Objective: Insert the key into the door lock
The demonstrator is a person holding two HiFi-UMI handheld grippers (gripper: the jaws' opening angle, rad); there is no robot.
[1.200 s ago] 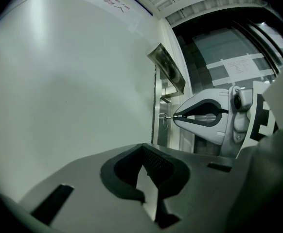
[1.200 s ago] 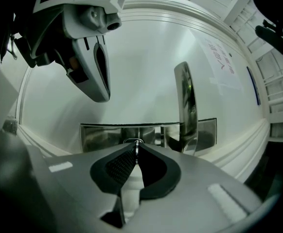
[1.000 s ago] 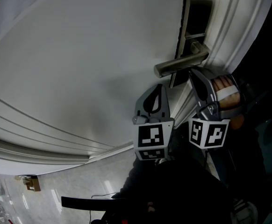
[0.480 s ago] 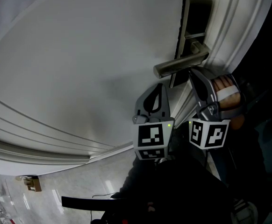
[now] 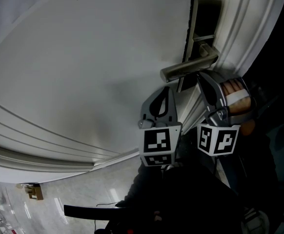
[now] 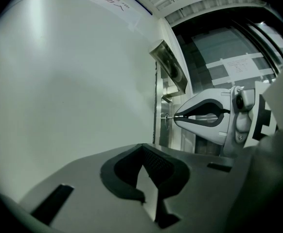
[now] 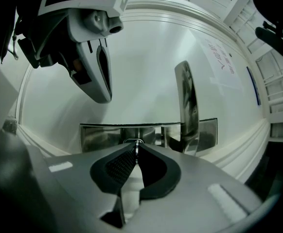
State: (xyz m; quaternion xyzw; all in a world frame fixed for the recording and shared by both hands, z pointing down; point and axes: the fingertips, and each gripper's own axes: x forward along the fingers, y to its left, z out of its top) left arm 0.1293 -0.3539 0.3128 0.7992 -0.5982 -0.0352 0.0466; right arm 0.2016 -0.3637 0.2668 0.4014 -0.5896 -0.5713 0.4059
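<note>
Your right hand-held gripper [image 7: 136,142] was clamped on the key [image 7: 137,154], whose tip sat at the door lock [image 6: 166,116] beside the lever handle [image 7: 186,106]. Your left hand-held gripper [image 6: 142,146] was closed on nothing, near the white door [image 6: 73,81].

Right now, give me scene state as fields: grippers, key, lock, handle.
right gripper: shut on key
key tip: at the keyhole in the lock plate; depth unclear
left gripper: shut, empty, beside the right gripper
handle: not gripped, next to the keyhole
door: white, closed against its frame
</note>
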